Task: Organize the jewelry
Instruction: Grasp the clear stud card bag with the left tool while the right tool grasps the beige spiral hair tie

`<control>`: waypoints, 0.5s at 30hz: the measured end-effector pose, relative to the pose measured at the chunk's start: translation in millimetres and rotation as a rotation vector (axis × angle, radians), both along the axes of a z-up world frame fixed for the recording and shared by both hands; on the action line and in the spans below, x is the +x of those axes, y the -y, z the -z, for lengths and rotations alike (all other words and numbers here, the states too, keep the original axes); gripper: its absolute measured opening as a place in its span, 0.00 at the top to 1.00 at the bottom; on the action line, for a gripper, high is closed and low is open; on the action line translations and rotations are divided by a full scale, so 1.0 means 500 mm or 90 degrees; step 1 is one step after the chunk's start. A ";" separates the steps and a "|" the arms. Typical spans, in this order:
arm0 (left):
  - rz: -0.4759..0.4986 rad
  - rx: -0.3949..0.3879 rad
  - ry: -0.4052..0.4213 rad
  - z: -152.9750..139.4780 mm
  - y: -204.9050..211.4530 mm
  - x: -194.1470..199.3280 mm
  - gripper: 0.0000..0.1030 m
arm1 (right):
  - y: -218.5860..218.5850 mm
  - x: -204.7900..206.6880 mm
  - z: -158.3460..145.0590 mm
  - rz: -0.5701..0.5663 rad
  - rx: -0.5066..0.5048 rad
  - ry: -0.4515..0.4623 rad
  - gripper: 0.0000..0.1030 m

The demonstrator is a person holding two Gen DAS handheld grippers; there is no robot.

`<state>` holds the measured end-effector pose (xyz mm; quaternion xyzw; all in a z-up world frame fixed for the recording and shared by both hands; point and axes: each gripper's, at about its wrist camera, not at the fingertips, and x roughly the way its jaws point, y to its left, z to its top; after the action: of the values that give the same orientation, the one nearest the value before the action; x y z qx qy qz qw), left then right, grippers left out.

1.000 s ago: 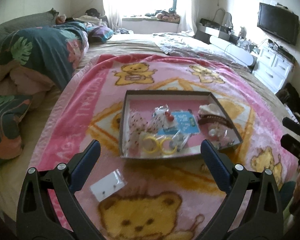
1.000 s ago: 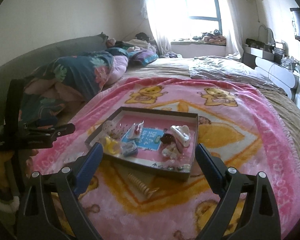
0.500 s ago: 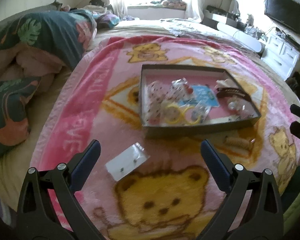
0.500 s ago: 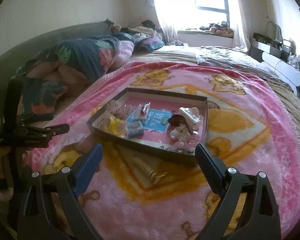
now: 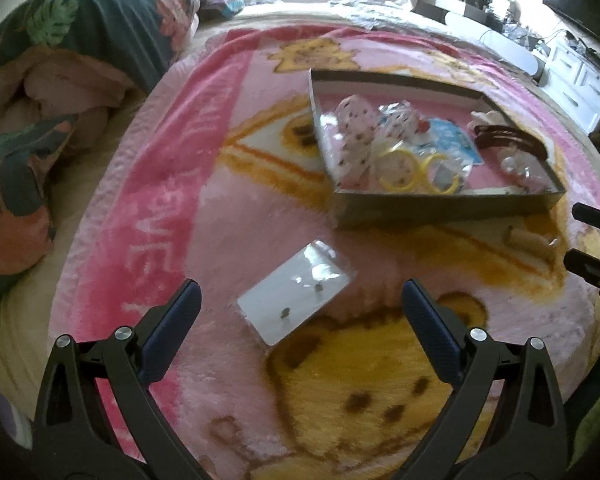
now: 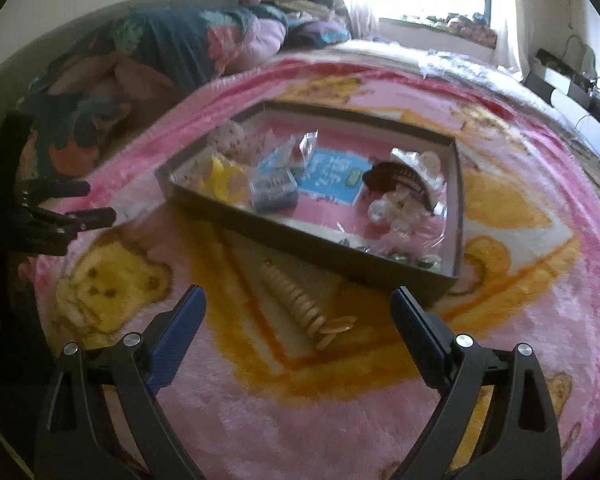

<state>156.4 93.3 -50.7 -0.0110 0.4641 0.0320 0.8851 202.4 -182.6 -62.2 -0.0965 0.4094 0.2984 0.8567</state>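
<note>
The left gripper (image 5: 298, 304) and right gripper (image 6: 298, 306) share one build: black plastic frames, silver screws at the joints, dark blue pads lining the fingers (image 5: 172, 330).

Bare pink teddy-bear fleece blanket (image 5: 228, 216) lies open around the white earring card in its clear plastic sleeve (image 5: 296, 298), leaving free approach from every side. The beige spiral hair tie (image 6: 300, 306) lies near the dark shallow cardboard tray (image 6: 312, 246), whose upright front wall bars passage behind it, while the blanket in front is clear.

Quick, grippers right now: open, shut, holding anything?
Left gripper: open, empty, above the earring card.
Right gripper: open, empty, above the beaded bracelet.
</note>
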 end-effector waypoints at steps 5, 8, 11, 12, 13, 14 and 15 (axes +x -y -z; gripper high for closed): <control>-0.009 0.030 -0.031 0.029 -0.016 0.018 0.09 | -0.014 0.038 0.040 -0.002 -0.032 -0.027 0.15; 0.000 0.055 -0.043 0.042 -0.013 0.032 0.09 | -0.026 0.049 0.064 -0.015 -0.038 -0.051 0.28; 0.009 0.060 -0.048 0.052 -0.010 0.042 0.09 | -0.038 0.033 0.070 -0.039 -0.044 -0.040 0.45; 0.012 0.060 -0.050 0.055 -0.008 0.045 0.09 | -0.043 0.027 0.068 -0.048 -0.041 -0.042 0.54; 0.018 0.061 -0.054 0.059 -0.005 0.047 0.09 | -0.047 0.021 0.066 -0.056 -0.039 -0.043 0.58; 0.021 0.062 -0.055 0.060 -0.002 0.049 0.09 | -0.052 0.014 0.065 -0.065 -0.040 -0.041 0.61; 0.026 0.062 -0.057 0.064 0.001 0.052 0.10 | -0.056 0.009 0.065 -0.071 -0.040 -0.041 0.64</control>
<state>182.4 93.1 -82.5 0.0427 0.5013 0.0371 0.8634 206.9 -154.8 -94.6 -0.1362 0.4401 0.3354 0.8217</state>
